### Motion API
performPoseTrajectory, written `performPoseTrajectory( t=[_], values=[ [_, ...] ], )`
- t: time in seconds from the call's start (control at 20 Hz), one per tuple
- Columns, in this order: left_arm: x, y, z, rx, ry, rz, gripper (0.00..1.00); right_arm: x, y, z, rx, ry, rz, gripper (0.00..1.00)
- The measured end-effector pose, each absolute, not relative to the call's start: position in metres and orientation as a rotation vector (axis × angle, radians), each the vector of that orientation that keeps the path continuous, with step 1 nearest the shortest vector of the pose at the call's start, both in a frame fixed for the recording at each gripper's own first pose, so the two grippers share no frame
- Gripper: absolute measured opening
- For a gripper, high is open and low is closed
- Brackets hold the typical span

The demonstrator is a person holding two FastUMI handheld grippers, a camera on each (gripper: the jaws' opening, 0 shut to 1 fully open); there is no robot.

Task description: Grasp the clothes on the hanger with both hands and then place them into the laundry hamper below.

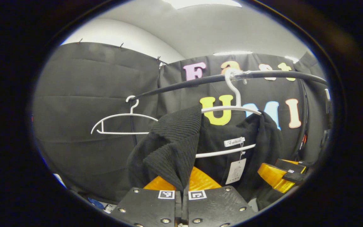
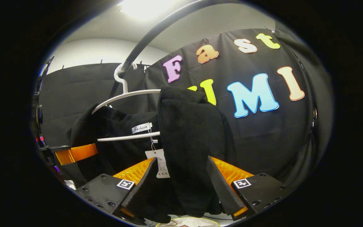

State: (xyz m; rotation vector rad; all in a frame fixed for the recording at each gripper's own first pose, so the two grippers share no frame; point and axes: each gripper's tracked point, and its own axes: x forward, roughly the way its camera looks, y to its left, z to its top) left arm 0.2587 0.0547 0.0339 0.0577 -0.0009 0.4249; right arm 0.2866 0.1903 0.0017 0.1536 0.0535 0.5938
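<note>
**Both my claws are on the black top**

In my left gripper view, my left claw is squeezed nearly together; it pinches a fold of the black top; farther back hangs an empty white hanger on the dark rail. My right gripper view shows a glimpse of something pale down below; I cannot tell what it is. There, my right claw is spread wide; the top's other shoulder hangs between its fingers and touches them. The top still sits on its white hanger; a paper tag dangles from it.
</note>
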Motion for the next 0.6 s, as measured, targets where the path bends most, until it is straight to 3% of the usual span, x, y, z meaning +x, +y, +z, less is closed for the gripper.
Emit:
performPoseTrajectory(
  t=[0.5, 0.6],
  values=[
    [0.253, 0.058, 0.032, 0.068, 0.000, 0.435, 0.01, 0.320, 0.209, 0.004, 0.145, 0.027, 0.528, 1.00],
    [0.252, 0.055, 0.033, 0.064, -0.004, 0.429, 0.01, 0.325, 0.207, 0.005, 0.132, 0.010, 0.520, 0.96]
  ],
)
